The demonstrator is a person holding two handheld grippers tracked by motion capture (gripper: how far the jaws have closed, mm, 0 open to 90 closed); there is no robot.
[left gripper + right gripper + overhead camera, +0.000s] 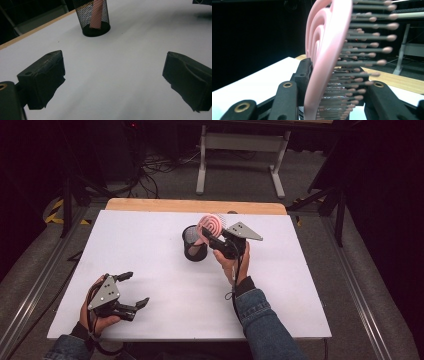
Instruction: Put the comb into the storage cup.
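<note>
The right claw point(214, 240) is clamping the pink hairbrush point(210, 226) by its head, handle hanging down inside the black mesh cup point(194, 244) directly below, apparently for upright storage, while the left claw point(134, 290) is resting wide and empty on the tabletop point(150, 235).

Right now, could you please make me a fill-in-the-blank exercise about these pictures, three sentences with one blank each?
1. The right gripper is shut on a pink ____.
2. The handle of the pink hairbrush stands inside a black mesh ____.
3. The jaws of the left gripper stand ____ above the white table, well away from the black mesh cup.

Missing words: hairbrush; cup; open
</note>
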